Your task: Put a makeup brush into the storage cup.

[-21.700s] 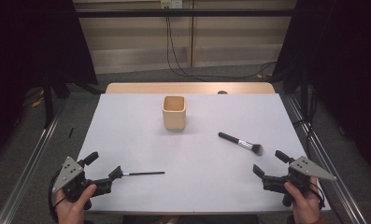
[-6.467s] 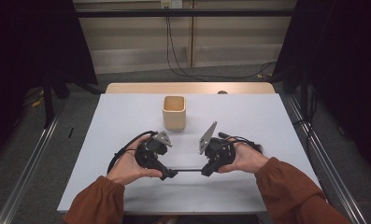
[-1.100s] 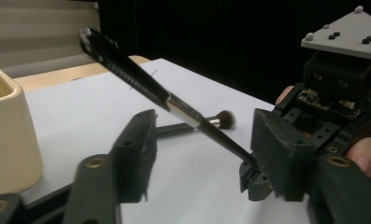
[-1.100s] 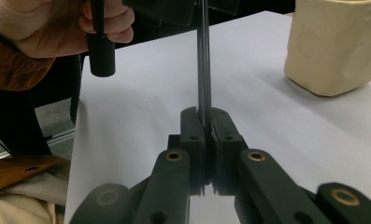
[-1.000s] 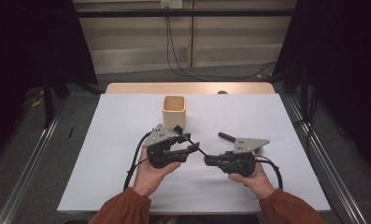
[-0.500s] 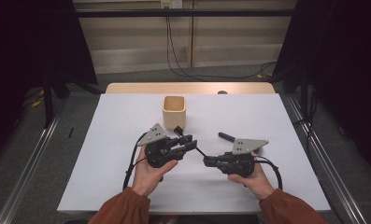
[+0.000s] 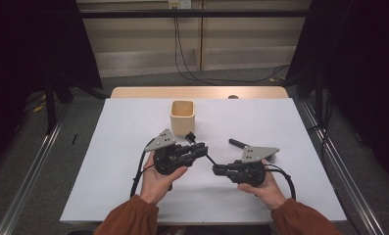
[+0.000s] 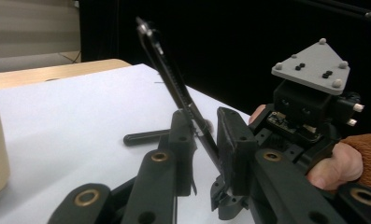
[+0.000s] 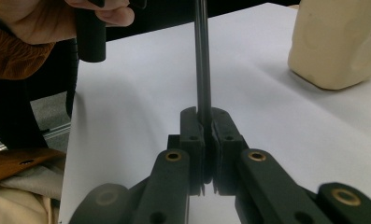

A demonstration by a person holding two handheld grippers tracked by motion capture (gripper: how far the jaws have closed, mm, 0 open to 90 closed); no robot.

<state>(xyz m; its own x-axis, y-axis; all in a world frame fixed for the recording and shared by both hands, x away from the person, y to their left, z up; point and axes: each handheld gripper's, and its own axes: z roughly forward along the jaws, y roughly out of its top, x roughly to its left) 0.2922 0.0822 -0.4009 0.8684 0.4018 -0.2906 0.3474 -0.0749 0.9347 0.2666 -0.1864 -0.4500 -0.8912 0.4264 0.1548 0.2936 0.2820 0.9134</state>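
The thin black stick (image 7: 209,159) was hard to follow in the high view, its ends lost among the black jaws; in the left gripper view its tip (image 8: 145,29) was blurred, & whether it's a brush or pen couldn't be told. The second black handle (image 7: 238,143), far-right of the hands, was partly covered by the right gripper's grey plate, so its bristle end was hidden. The right gripper (image 7: 216,170) had its jaws pressed together, pinching the stick's near end. The left gripper (image 7: 202,148) had just been closing w/ the stick between its jaws; they sat close around it, but contact couldn't be confirmed. The stick hung above the white table (image 7: 109,161), center, just near of the beige cup (image 7: 182,117). Vs half a sec. earlier: hands in the same spots, left jaws narrower.
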